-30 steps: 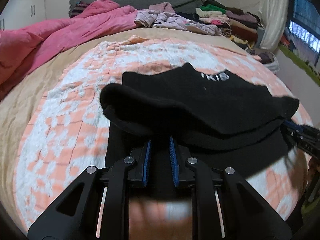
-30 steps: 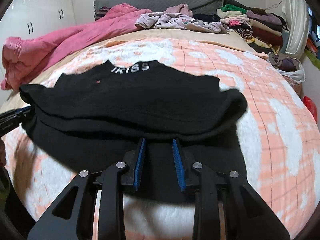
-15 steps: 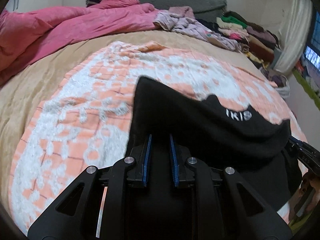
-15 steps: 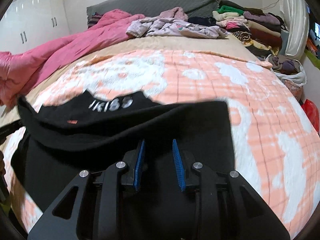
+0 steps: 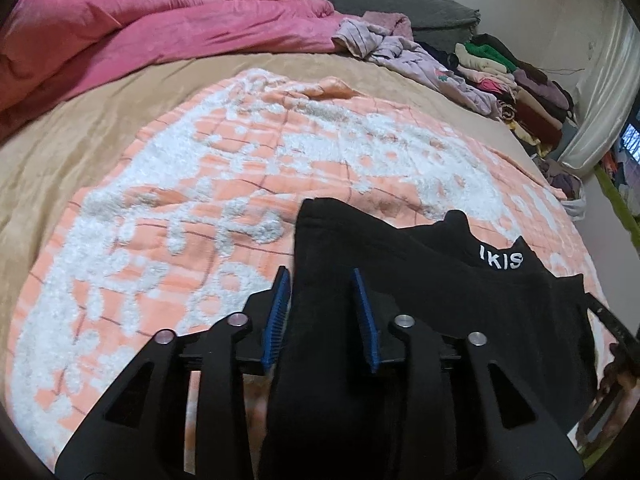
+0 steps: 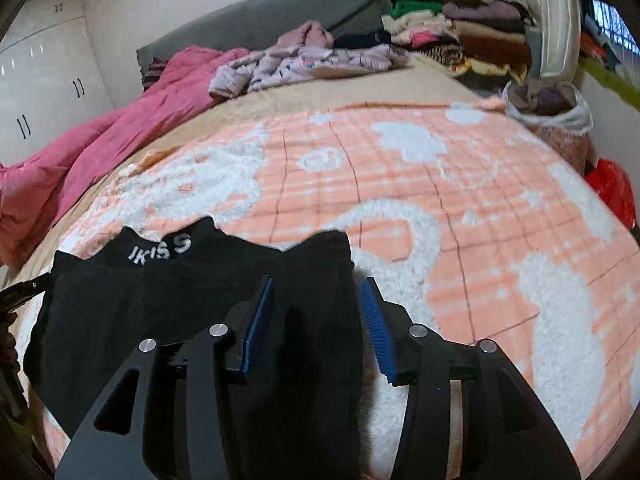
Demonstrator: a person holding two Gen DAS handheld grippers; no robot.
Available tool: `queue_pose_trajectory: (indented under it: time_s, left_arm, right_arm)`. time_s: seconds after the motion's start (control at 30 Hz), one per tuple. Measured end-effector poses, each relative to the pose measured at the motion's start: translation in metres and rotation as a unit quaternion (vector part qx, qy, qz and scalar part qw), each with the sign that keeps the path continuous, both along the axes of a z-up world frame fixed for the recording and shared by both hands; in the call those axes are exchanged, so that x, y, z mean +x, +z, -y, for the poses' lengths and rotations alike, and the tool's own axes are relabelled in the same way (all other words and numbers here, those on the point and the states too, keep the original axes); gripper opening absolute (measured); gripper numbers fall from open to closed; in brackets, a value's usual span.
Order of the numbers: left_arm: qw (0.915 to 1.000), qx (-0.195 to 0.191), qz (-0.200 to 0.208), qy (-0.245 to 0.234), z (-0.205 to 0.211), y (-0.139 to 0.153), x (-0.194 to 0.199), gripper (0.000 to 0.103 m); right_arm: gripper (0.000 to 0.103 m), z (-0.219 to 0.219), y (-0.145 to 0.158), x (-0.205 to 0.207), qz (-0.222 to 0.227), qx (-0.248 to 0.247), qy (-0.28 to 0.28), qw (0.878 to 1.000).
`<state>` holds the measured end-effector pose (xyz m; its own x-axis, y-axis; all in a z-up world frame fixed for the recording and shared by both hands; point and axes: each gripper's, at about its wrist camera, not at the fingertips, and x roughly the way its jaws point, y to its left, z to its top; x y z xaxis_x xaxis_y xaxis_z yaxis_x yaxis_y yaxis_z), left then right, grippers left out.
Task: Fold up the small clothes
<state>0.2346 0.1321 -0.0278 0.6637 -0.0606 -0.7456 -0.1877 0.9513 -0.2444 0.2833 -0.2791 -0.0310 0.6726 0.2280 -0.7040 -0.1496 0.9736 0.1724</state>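
A black garment (image 5: 460, 320) with white letters at its collar lies folded on the orange and white blanket (image 5: 200, 208). In the left wrist view its left edge runs between the blue pads (image 5: 280, 312) of my left gripper (image 5: 320, 276). The jaws are opening and the pads stand off the cloth. In the right wrist view the garment (image 6: 160, 312) has its right edge between the pads (image 6: 376, 328) of my right gripper (image 6: 316, 280). Those jaws are also opening, with cloth lying loose between them. Each gripper's tip shows at the other view's side edge.
A pink duvet (image 5: 140, 40) is heaped at the back left of the bed. Lilac clothes (image 6: 304, 60) and a stack of folded clothes (image 6: 452, 32) lie near the grey headboard (image 6: 280, 20). A bag of clothes (image 6: 548, 108) and a red bag (image 6: 612, 188) sit off the right side.
The lifted fold of the black garment has come down flat onto the blanket. Both grippers, shut on the cloth before, have widened their jaws and swung back toward the near edge.
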Motion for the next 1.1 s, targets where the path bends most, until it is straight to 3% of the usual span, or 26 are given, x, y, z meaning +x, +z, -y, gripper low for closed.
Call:
queue_pose_trajectory:
  time_s: [0.17, 0.2, 0.23, 0.33, 0.37, 0.53, 0.7, 0.83, 1.1]
  left_arm:
    - [0.9999, 0.013, -0.007, -0.005, 0.007, -0.008, 0.005, 0.027]
    - [0.9998, 0.015, -0.007, -0.007, 0.008, -0.01, 0.005, 0.019]
    - [0.9998, 0.019, -0.006, -0.007, 0.009, -0.01, 0.005, 0.012]
    - [0.9993, 0.036, 0.006, -0.008, 0.012, -0.006, 0.001, 0.004]
    - [0.9992, 0.036, 0.014, -0.006, 0.011, -0.003, -0.001, 0.003]
    - [0.9962, 0.054, 0.068, -0.003, 0.013, 0.025, -0.014, 0.003]
    - [0.9944, 0.074, 0.075, 0.005, 0.014, 0.031, -0.006, 0.003]
    - [0.9959, 0.072, 0.053, 0.012, 0.01, 0.016, 0.004, 0.003]
    - [0.9973, 0.07, 0.017, 0.012, 0.005, -0.009, 0.011, 0.006]
  right_arm:
    - [0.044, -0.001, -0.013, 0.005, -0.026, 0.015, 0.011, 0.999]
    - [0.041, -0.002, -0.014, 0.005, -0.028, 0.015, 0.013, 0.999]
    - [0.031, -0.002, -0.015, 0.005, -0.031, 0.015, 0.015, 0.999]
    - [0.01, -0.002, -0.011, 0.002, -0.023, 0.017, 0.02, 0.999]
    - [0.008, -0.002, -0.007, 0.0, -0.016, 0.02, 0.021, 0.999]
    - [0.008, -0.001, 0.02, -0.012, 0.049, 0.033, 0.024, 0.998]
    - [0.007, -0.006, 0.034, -0.007, 0.087, 0.018, 0.022, 0.996]
    - [0.008, -0.004, 0.026, 0.004, 0.077, 0.011, 0.01, 0.997]
    - [0.008, -0.01, -0.007, 0.017, 0.008, -0.038, -0.014, 0.999]
